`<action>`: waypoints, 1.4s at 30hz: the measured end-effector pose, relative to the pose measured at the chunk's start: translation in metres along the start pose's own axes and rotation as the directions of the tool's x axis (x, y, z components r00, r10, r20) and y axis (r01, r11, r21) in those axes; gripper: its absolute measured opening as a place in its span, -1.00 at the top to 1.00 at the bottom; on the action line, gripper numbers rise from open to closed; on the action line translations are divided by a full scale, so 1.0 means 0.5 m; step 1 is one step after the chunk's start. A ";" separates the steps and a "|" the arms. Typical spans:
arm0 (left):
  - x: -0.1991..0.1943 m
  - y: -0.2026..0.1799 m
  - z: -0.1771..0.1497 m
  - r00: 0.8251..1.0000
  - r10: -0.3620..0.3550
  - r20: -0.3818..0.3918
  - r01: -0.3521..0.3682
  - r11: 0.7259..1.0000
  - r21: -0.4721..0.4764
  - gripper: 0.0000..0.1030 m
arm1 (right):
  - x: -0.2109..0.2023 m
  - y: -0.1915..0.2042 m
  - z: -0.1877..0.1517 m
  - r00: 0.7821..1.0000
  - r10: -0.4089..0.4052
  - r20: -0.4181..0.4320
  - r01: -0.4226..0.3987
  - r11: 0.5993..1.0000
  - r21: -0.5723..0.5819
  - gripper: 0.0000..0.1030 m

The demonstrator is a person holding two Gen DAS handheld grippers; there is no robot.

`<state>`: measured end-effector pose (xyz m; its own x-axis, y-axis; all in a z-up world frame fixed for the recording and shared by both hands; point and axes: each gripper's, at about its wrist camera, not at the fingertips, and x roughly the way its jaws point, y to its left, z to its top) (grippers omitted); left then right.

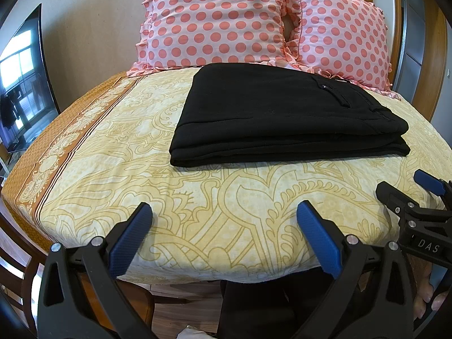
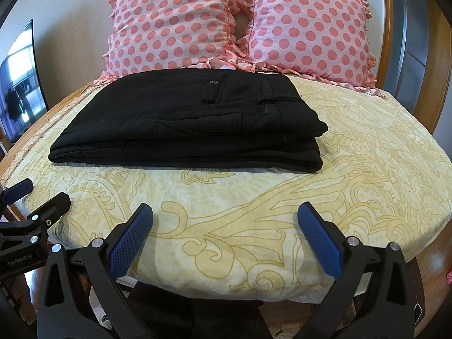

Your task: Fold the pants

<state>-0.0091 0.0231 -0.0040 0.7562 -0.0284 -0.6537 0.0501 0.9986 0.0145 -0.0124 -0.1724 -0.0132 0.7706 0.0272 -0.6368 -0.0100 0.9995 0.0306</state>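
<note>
A: Left wrist view, contents?
B: Bed (image 1: 197,226), cream paisley sheet with orange border; black pants (image 1: 282,115) folded at its middle; two polka-dot pillows (image 1: 214,17) behind; TV (image 1: 19,79) on left wall. Left gripper (image 1: 224,226) spread, holding nothing.

A: Right wrist view?
B: Same bed (image 2: 367,169), pants (image 2: 183,124), pillows (image 2: 169,22); wooden headboard (image 2: 440,65) at right. Right gripper (image 2: 225,226) spread, holding nothing.

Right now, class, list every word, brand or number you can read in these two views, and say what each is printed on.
"DAS": on the body of the right tongs, cut off at the frame edge.
"GenRobot.AI": on the body of the left tongs.
Black folded pants: no readable label; the button is too small to read.
</note>
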 end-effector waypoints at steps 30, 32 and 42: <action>-0.002 -0.006 -0.003 1.000 -0.003 0.002 0.003 1.000 0.001 -0.97 | 0.000 -0.004 0.000 1.000 0.004 0.001 -0.003 1.000 -0.003 -0.97; -0.004 -0.008 -0.002 1.000 -0.007 0.002 0.007 1.000 0.004 -0.97 | 0.001 -0.004 0.000 1.000 0.004 0.001 -0.004 1.000 -0.003 -0.97; -0.006 -0.010 -0.001 1.000 -0.008 0.005 0.008 1.000 0.008 -0.97 | 0.001 -0.005 0.000 1.000 0.004 0.001 -0.004 1.000 -0.004 -0.97</action>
<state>-0.0117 0.0182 -0.0025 0.7587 -0.0361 -0.6504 0.0608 0.9980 0.0155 -0.0118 -0.1747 -0.0137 0.7715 0.0314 -0.6355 -0.0155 0.9994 0.0306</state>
